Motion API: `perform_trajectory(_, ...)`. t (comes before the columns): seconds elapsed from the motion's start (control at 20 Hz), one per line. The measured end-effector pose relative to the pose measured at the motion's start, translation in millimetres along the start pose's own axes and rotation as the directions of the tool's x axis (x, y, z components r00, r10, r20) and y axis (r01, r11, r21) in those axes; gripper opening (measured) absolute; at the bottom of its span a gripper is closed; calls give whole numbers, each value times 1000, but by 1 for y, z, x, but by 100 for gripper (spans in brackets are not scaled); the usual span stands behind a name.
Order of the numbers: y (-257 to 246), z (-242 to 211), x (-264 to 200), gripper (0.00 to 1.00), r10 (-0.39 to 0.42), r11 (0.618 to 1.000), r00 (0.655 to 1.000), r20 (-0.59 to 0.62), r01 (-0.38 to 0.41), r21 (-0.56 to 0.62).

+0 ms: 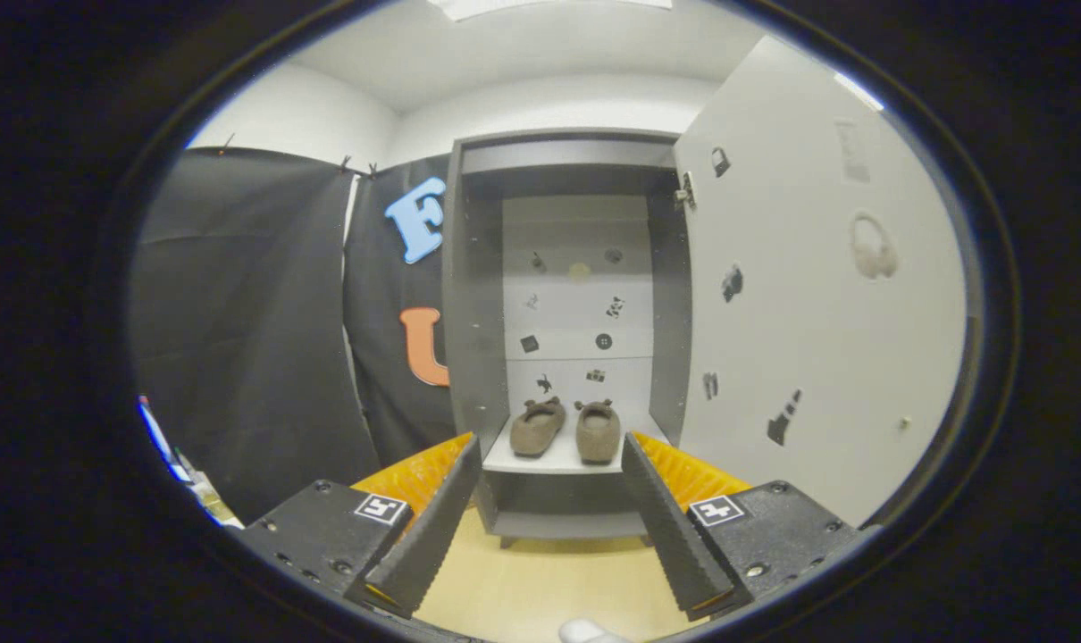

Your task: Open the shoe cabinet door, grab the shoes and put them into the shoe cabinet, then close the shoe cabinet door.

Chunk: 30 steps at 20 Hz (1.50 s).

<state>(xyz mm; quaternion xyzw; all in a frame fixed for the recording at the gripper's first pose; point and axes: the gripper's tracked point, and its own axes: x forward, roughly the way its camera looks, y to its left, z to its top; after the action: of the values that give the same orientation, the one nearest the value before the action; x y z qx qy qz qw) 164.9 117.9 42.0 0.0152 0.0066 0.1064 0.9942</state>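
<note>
Hand-held gripper (551, 500) spread wide, holding nothing, fingers (433, 522) angled toward the shoe cabinet (478, 295) from a standoff over bare wood floor (540, 580).

Pair of brown slippers (567, 429) already parked side by side on the cabinet's shelf (554, 460), toes toward the camera, framed between the fingertips and well beyond them. Left slipper (538, 426) slightly angled, right slipper (599, 430) straighter; both near the shelf's front lip.

Cabinet door (817, 295) swung fully open on the right, hinge (686, 190) visible near the top. Looks like only the closing step remains.

Risks from here:
- Door sits beside and ahead of the right finger; a sideways swing could clip its face or edge instead of catching it cleanly, and flat panel offers little to grip, so a push may slip off.
- Slipper toes close to the shelf front; any overhang could foul the door and leave it ajar or knock a slipper to the floor.
- Hard shove could slam the door or rock the cabinet.
- Handle position unclear from this angle.
</note>
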Motion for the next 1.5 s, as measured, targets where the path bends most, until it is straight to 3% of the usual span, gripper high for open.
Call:
perform_trajectory(0.35, -55, -6, -113, 100, -62, 997, 998, -10, 62, -54)
perform_trajectory(0.55, -126, -5, -153, 100, -144, 989, 990, -12, 144, -19)
perform_trajectory(0.75, -214, -3, -164, 100, -244, 970, 970, -9, 244, 1)
perform_trajectory(0.9, -260, -4, -155, 100, -251, 968, 968, -26, 251, 7)
perform_trajectory(1.1, -302, -4, -127, 100, -216, 976, 976, -39, 217, 11)
perform_trajectory(1.5, -298, -1, -74, 100, -29, 1000, 999, -36, 29, -4)
